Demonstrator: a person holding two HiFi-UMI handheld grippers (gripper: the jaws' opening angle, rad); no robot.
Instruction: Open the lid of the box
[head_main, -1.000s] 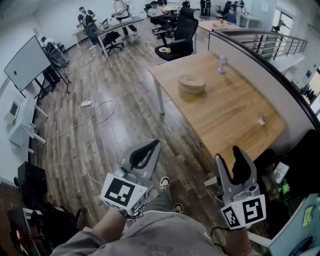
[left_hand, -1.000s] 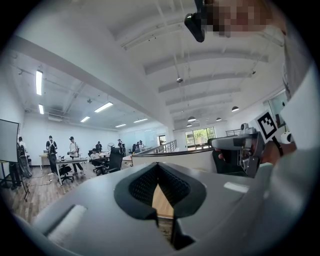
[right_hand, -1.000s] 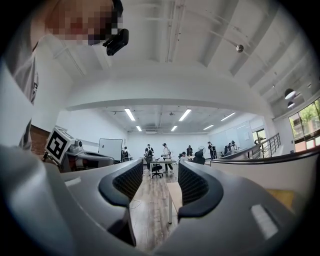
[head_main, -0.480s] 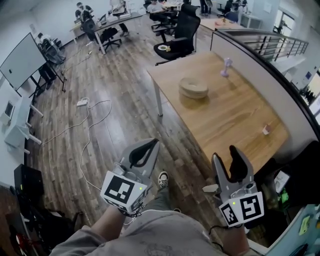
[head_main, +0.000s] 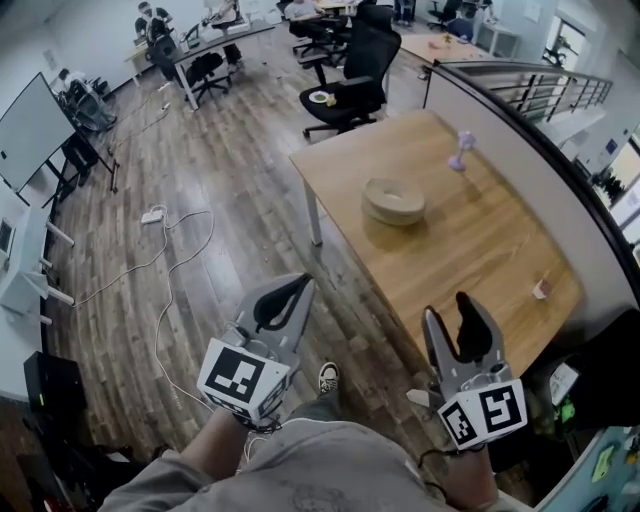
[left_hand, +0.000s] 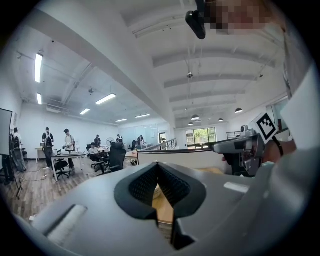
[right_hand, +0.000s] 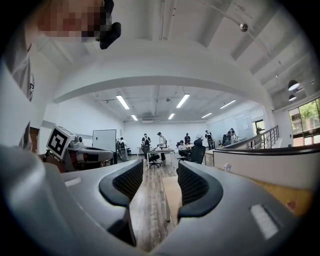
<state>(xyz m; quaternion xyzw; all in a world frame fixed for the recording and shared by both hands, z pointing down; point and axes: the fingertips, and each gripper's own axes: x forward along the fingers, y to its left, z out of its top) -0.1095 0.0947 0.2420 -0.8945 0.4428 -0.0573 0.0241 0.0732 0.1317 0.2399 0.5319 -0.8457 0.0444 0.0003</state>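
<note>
I've done nothing yet: left gripper pinched empty, right gripper gaping empty (both short of the table), box looks still lidded.

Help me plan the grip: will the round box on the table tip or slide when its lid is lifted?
Tipping seems unlikely: the round box looks low and wide, flat on the table. Sliding seems likelier: the wooden top looks smooth, and nothing braces the box. It looks stiff, probably light.
</note>
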